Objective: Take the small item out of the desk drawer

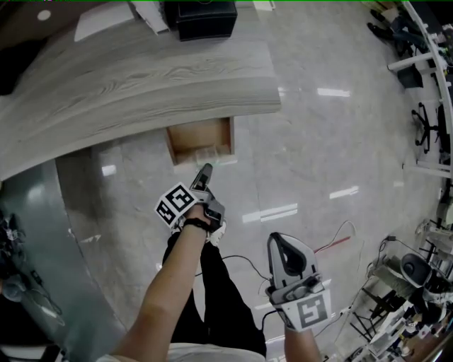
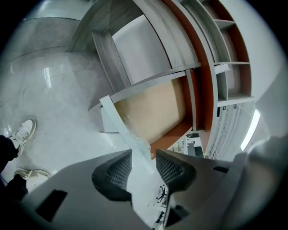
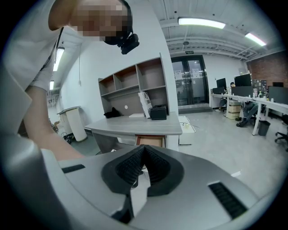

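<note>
The wooden desk drawer (image 1: 200, 141) stands pulled out from under the grey desk (image 1: 141, 78). Something small and pale (image 1: 207, 152) lies at its front end, too faint to name. My left gripper (image 1: 206, 170) points at the drawer's front. In the left gripper view its jaws (image 2: 144, 153) stand apart, open, with the pale edge of the drawer front (image 2: 128, 132) running between them, and the tan drawer floor (image 2: 153, 108) lies beyond. My right gripper (image 1: 282, 242) hangs lower right, away from the desk, its pads (image 3: 143, 149) shut on nothing.
A black box (image 1: 205, 18) and papers (image 1: 106, 21) sit on the desk top. Cables (image 1: 333, 244) trail over the glossy floor at the right. Office chairs (image 1: 428, 120) stand at the far right. The person's shoes (image 2: 22, 132) are below the left gripper.
</note>
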The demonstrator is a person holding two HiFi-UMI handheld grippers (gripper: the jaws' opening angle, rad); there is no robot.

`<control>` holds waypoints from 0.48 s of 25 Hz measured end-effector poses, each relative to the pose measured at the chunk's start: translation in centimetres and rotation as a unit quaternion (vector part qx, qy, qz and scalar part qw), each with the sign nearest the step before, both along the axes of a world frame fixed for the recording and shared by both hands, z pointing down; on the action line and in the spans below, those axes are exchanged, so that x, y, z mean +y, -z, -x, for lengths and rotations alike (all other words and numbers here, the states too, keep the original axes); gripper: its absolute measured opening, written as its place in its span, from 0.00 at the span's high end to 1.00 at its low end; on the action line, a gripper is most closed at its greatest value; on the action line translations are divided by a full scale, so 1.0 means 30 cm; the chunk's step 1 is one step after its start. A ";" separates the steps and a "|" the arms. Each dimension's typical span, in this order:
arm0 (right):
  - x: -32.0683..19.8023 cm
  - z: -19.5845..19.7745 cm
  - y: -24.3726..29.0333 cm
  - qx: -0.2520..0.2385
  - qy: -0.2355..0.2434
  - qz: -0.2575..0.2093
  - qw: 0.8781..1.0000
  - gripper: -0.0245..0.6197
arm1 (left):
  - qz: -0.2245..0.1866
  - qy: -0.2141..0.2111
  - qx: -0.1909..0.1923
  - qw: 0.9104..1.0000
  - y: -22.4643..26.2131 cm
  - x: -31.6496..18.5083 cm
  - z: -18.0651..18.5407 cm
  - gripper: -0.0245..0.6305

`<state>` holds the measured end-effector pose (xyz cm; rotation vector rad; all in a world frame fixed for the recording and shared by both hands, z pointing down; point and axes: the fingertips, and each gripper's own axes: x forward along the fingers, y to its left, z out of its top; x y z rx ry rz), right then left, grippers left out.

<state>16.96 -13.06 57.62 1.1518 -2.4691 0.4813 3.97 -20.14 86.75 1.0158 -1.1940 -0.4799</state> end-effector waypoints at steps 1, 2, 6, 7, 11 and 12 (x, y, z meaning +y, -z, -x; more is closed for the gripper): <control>0.001 -0.004 -0.003 0.001 -0.001 0.001 1.000 0.93 | 0.007 0.002 0.001 1.000 -0.006 0.005 -0.004 0.70; 0.003 -0.007 -0.004 0.001 -0.001 0.002 1.000 0.93 | 0.013 0.006 0.004 1.000 -0.011 0.010 -0.005 0.70; 0.008 -0.016 -0.007 -0.002 -0.004 0.003 1.000 0.93 | 0.032 0.010 -0.002 0.999 -0.024 0.013 0.008 0.75; 0.011 -0.019 -0.010 -0.002 -0.005 0.004 1.000 0.93 | 0.038 0.008 -0.004 0.999 -0.030 0.016 0.008 0.78; 0.020 -0.022 -0.016 -0.002 -0.005 0.009 1.000 0.93 | 0.047 0.007 0.002 0.999 -0.034 0.031 0.006 0.84; 0.020 -0.021 -0.016 -0.002 -0.005 0.009 1.000 0.93 | 0.046 0.008 0.003 0.999 -0.031 0.032 0.006 0.85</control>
